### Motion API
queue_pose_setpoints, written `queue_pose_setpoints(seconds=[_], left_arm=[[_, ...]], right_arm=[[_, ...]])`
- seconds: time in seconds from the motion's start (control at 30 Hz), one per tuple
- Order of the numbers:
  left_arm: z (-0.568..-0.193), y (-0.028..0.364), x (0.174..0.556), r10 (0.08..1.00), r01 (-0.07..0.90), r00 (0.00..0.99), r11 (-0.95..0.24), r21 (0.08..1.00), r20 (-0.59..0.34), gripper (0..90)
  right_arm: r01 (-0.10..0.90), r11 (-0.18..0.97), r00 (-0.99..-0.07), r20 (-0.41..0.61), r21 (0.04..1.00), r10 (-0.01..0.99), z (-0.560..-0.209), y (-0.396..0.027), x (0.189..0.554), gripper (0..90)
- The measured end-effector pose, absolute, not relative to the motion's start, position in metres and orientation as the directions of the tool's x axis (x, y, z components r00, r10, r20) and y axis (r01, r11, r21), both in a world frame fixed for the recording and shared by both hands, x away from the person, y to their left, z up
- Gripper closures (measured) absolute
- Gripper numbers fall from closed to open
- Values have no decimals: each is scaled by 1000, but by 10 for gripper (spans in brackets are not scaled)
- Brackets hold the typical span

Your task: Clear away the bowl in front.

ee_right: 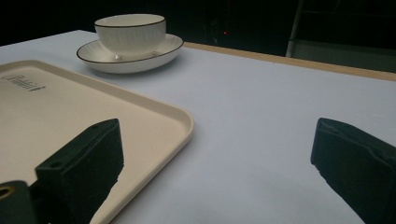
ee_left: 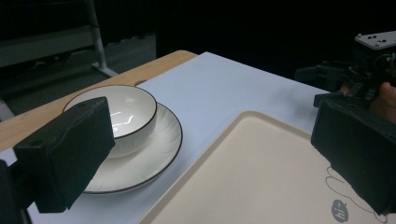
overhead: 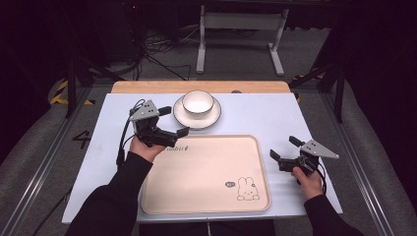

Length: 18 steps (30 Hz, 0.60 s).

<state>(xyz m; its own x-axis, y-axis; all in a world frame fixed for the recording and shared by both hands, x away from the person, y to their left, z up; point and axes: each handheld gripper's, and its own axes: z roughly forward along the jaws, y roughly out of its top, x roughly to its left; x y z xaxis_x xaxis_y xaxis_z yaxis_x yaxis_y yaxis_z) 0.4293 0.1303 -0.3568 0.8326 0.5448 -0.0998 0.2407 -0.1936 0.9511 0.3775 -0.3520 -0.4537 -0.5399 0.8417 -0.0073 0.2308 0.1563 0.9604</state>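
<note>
Resting on the pale blue-white tabletop [overhead: 255,110], a cream rectangular plastic tray [overhead: 206,172] lies with its long axis running left to right, its near edge close to the person's side. A small rabbit drawing [overhead: 247,189] sits upright toward the tray's near right corner, and dark lettering [overhead: 179,148] at the far left corner is too small to read from the high view. In the left gripper view the rabbit is mostly hidden behind one black jaw, and the tray's near part is cut off by the bottom edge.

Just beyond the tray's far edge stands a white round saucer with a dark rim [overhead: 197,114], carrying a white ribbed bowl with a thin dark rim [overhead: 198,103]; the bowl opens upward. In the left gripper view the near jaw covers part of the saucer's left side.

The left tongs [overhead: 175,120], held in the left hand [overhead: 146,149], are spread wide and hold nothing, hovering at the tray's far left corner beside the saucer. The right tongs [overhead: 284,147], held in the right hand [overhead: 309,181], are likewise spread and hold nothing, over bare tabletop just right of the tray, pointing far and left. Dark sleeves [overhead: 115,196] run off the bottom edge.
</note>
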Motion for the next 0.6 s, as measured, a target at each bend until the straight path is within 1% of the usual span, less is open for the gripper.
queue_pose_setpoints(seconds=[0.17, 0.3, 0.4, 0.6], left_arm=[[-358, 126, 438, 543, 264, 831, -185, 947, -126, 2], [-359, 123, 445, 548, 259, 828, -191, 947, -116, 2], [-360, 120, 450, 549, 276, 825, -185, 943, -134, 2], [-358, 115, 461, 559, 269, 821, -196, 943, -118, 2]], right_arm=[[231, 156, -541, -7, 960, 841, -454, -352, 377, 30], [231, 155, -541, -6, 961, 841, -454, -352, 377, 30], [231, 155, -542, -5, 961, 841, -454, -352, 377, 30], [231, 154, -543, -4, 961, 840, -454, -352, 377, 30]])
